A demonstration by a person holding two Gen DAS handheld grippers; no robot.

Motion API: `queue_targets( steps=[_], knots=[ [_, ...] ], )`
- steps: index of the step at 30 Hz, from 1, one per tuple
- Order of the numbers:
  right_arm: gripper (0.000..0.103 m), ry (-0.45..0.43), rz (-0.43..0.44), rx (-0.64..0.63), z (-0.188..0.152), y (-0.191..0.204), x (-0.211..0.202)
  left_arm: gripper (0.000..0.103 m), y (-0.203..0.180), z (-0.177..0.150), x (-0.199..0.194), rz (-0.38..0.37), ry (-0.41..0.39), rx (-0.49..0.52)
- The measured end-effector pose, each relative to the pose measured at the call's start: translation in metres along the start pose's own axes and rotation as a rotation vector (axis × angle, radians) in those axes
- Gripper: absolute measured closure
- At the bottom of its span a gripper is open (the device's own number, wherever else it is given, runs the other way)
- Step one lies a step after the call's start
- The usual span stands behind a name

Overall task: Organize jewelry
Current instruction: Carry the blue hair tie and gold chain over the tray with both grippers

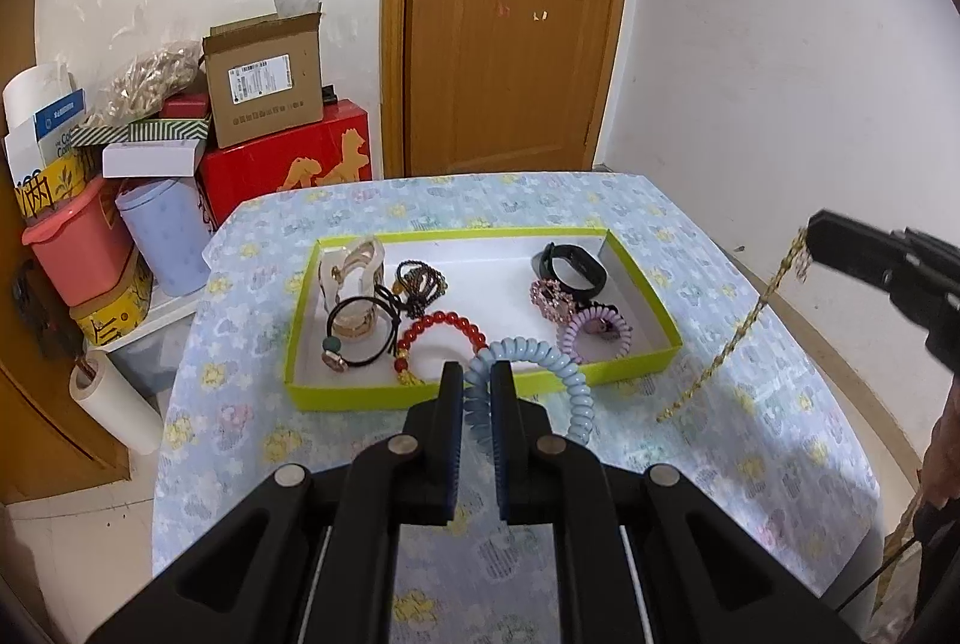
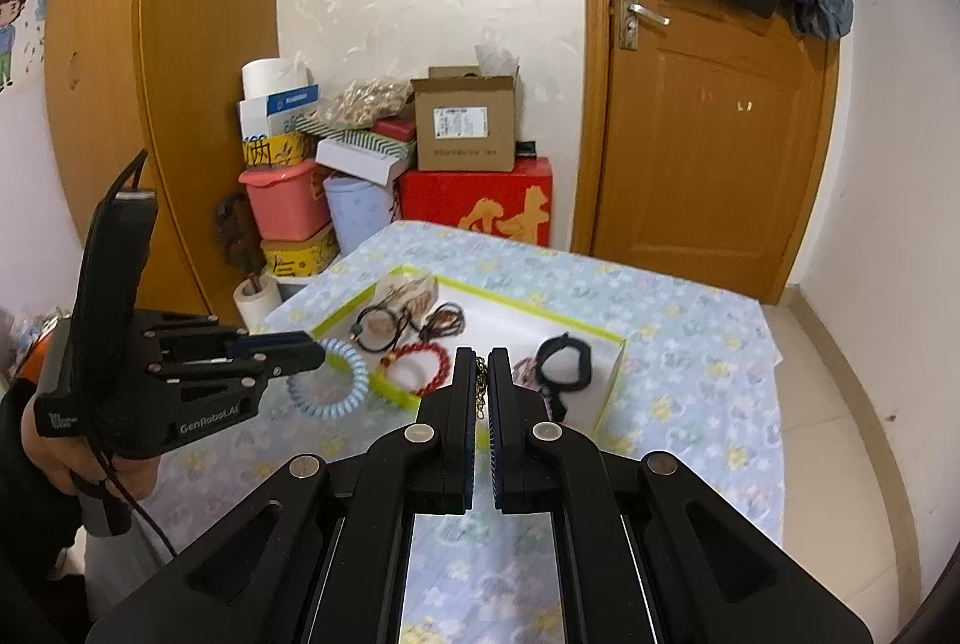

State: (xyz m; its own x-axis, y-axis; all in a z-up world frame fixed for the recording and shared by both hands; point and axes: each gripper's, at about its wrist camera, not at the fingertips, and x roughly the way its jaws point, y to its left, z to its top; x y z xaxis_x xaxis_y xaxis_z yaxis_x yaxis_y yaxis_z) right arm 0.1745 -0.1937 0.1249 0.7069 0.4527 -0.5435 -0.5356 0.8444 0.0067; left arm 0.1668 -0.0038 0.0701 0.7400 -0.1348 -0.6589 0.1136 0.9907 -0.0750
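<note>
My left gripper (image 1: 477,374) is shut on a light blue coil hair tie (image 1: 543,359), held just above the near wall of a yellow-green tray (image 1: 360,395). In the tray lie a red bead bracelet (image 1: 447,323), a black wristband (image 1: 573,269), a purple coil tie (image 1: 594,338), a pink rhinestone piece (image 1: 549,299), black hair ties (image 1: 360,338) and a cream clip (image 1: 354,266). My right gripper (image 2: 483,362) is shut on a gold chain (image 2: 480,389). In the left wrist view that chain (image 1: 744,326) hangs slanting from the right gripper (image 1: 811,239), and its lower end reaches the cloth.
The table (image 1: 690,464) carries a pale blue floral cloth. Left of it stand stacked boxes (image 1: 264,86), a pink tub (image 1: 78,242), a lilac bin (image 1: 165,242) and a paper roll (image 1: 111,401). A wooden door (image 1: 510,62) is behind. A person's hand (image 2: 54,440) holds the left gripper (image 2: 315,353).
</note>
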Motion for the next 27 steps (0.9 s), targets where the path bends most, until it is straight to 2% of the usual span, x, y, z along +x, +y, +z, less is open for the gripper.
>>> queue_targets(
  steps=[11, 27],
  knots=[
    [0.1, -0.014, -0.04, 0.008, 0.019, -0.021, 0.012, 0.094, 0.003, 0.022, 0.018, 0.008, 0.004, 0.009],
    [0.1, 0.058, -0.047, 0.046, 0.005, -0.046, 0.049, 0.094, 0.003, 0.03, 0.048, -0.004, 0.037, 0.009]
  ],
)
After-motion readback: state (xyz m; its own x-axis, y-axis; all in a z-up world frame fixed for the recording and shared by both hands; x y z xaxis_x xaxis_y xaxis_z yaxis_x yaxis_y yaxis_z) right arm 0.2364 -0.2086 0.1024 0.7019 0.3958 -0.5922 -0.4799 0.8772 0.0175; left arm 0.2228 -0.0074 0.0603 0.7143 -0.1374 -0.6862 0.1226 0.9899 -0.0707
